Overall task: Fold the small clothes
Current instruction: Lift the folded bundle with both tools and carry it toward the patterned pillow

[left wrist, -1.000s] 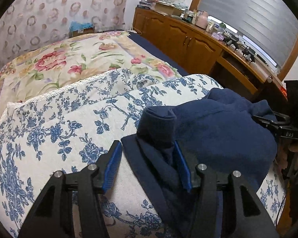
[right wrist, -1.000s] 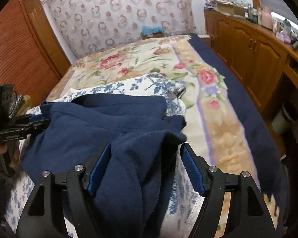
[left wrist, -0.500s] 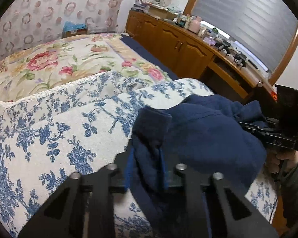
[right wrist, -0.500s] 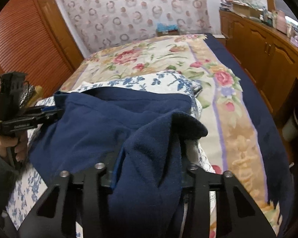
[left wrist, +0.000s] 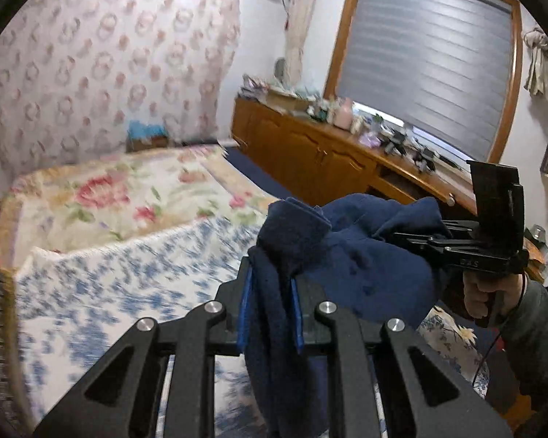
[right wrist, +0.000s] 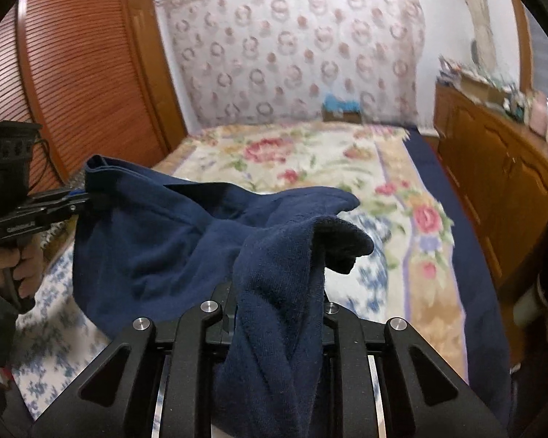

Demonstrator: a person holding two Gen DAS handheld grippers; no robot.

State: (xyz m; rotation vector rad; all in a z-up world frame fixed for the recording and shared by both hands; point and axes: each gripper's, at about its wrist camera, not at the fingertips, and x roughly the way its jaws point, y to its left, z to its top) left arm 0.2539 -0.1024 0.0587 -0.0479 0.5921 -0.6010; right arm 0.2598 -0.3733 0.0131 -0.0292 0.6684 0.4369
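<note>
A navy blue fleece garment [left wrist: 361, 262] hangs between my two grippers, lifted off the bed. My left gripper [left wrist: 270, 310] is shut on one bunched corner of it, which sticks up past the blue pads. My right gripper [right wrist: 277, 314] is shut on the other end; the cloth [right wrist: 157, 241] hides its pads. In the left wrist view the right gripper [left wrist: 416, 239] shows at the right, clamped on the cloth. In the right wrist view the left gripper [right wrist: 80, 197] shows at the left, holding an edge.
Below lies a white-and-blue floral cover [left wrist: 128, 281] on a bed with a pink flowered spread [right wrist: 310, 157]. A wooden sideboard [left wrist: 310, 157] with clutter runs along the right, under a blinded window. A slatted wooden wardrobe [right wrist: 73, 73] stands at the left.
Both grippers closed on the navy garment and raised it off the blue floral cover. The views now tilt up toward the wall.
</note>
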